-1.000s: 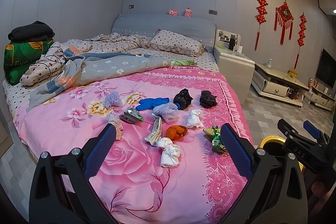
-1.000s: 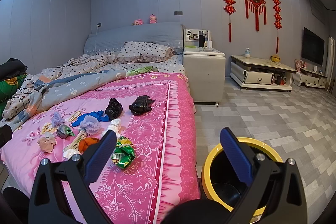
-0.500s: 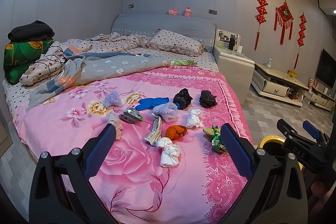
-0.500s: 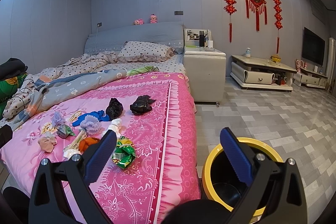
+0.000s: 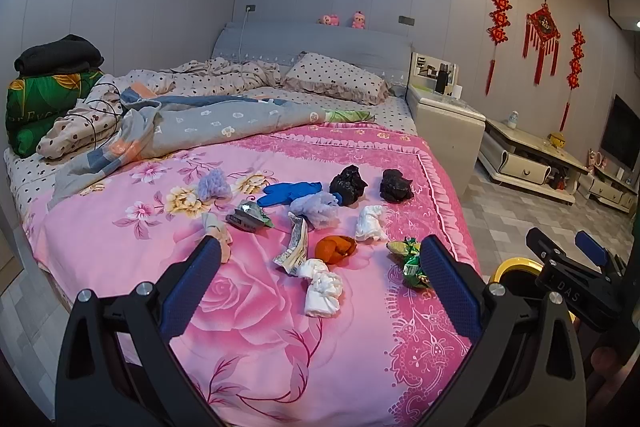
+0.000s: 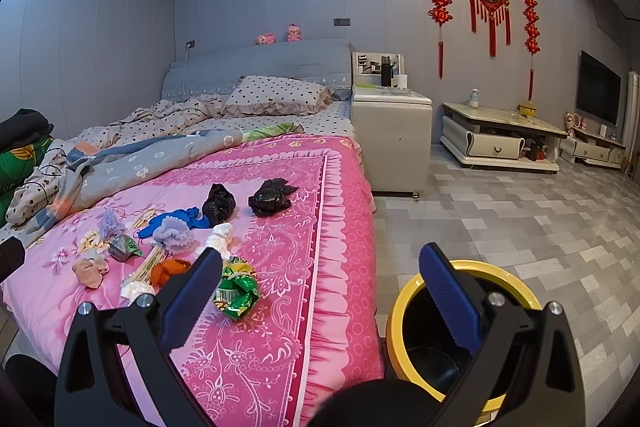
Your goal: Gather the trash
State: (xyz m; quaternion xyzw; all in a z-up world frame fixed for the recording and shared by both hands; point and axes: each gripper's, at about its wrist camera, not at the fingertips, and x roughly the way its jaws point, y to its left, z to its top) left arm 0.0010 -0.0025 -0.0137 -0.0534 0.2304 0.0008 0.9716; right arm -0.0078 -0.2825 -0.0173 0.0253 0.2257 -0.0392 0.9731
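Two black bags (image 5: 349, 183), two white wads (image 5: 322, 287), one yellow bin (image 6: 404, 307).

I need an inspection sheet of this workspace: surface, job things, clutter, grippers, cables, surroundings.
Surface: pink quilt on the bed, lying flat.
Job's things: loose trash on the quilt: two black bags, blue glove, orange scrap, white wads, green wrapper. Yellow bin on the floor beside the bed, open.
Clutter: grey blanket, pillow, folded bedding.
Grippers: left gripper open, holding nothing; right gripper open, holding nothing, above the bed edge and bin.
Cables: white cord from the wall socket down behind the headboard.
Surroundings: nightstand, low table, red wall ornaments.
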